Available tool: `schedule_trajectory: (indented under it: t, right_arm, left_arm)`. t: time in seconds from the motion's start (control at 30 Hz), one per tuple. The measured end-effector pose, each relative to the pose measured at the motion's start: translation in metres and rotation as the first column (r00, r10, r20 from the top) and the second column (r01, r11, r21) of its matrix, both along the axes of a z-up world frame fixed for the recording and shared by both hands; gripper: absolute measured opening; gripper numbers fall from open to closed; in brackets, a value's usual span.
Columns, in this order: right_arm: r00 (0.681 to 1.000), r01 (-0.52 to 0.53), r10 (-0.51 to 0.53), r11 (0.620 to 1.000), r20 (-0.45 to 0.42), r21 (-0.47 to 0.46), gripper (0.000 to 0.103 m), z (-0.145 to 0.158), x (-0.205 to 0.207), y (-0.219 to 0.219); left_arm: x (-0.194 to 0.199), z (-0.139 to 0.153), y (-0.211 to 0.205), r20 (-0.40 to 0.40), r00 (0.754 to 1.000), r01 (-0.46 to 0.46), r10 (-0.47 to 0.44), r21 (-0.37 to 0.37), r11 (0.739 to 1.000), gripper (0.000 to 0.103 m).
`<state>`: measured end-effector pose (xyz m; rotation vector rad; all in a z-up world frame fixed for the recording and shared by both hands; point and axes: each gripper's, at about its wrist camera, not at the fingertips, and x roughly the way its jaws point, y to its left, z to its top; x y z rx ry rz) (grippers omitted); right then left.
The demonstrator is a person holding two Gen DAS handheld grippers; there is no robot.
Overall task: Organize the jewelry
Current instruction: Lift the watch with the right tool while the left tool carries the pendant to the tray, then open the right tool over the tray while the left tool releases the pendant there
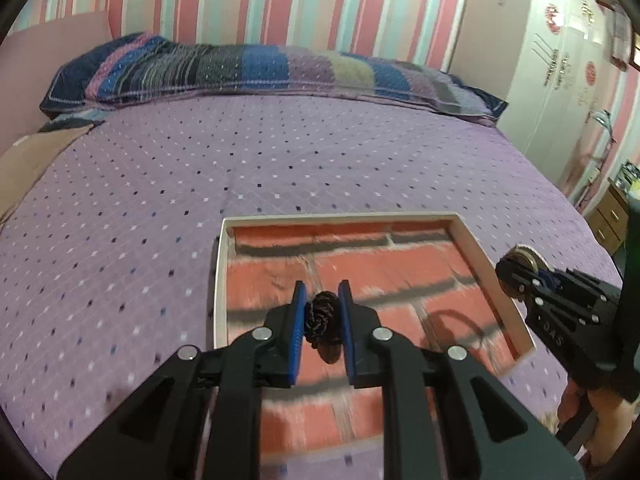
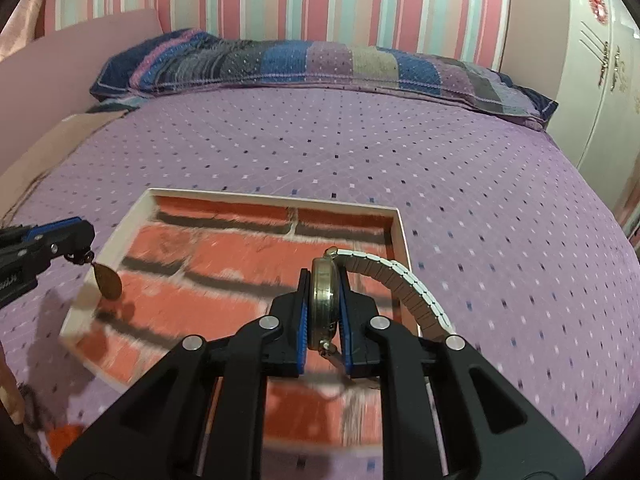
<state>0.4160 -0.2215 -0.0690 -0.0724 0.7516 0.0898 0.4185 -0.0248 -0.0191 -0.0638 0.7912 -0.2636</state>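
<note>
A shallow white-rimmed tray (image 1: 468,240) with a red brick-pattern floor lies on the purple bedspread; it also shows in the right wrist view (image 2: 276,200). My left gripper (image 1: 322,300) is shut on a dark braided cord (image 1: 322,314) above the tray; in the right wrist view a brown leaf-shaped pendant (image 2: 108,280) hangs from this gripper (image 2: 82,246) over the tray's left rim. My right gripper (image 2: 325,284) is shut on a brass-cased watch (image 2: 325,300) with a white link band (image 2: 404,280), held above the tray's right part. The left wrist view shows the right gripper (image 1: 516,268) at the tray's right rim.
The bed (image 2: 440,160) has a patchwork pillow (image 2: 320,64) along the striped wall. A white wardrobe (image 2: 600,80) stands to the right, a wooden drawer unit (image 1: 612,216) beyond the bed's right edge. A pink board (image 2: 80,52) leans at the left.
</note>
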Motion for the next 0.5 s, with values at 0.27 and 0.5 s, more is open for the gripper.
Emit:
schedule_trajectory:
  t: [0.27, 0.5]
  right_arm:
    - [0.995, 0.016, -0.013, 1.0, -0.095, 0.026, 0.013, -0.023, 0.082, -0.005]
    - [0.979, 0.033, -0.025, 0.999, -0.2, 0.035, 0.013, -0.053, 0.123, -0.008]
  left_arm:
    - [0.081, -0.041, -0.004, -0.093, 0.995, -0.028, 0.03, 0.032, 0.999, 0.017]
    - [0.117, -0.062, -0.016, -0.131, 0.991, -0.027, 0.038, 0.089, 0.996, 0.017]
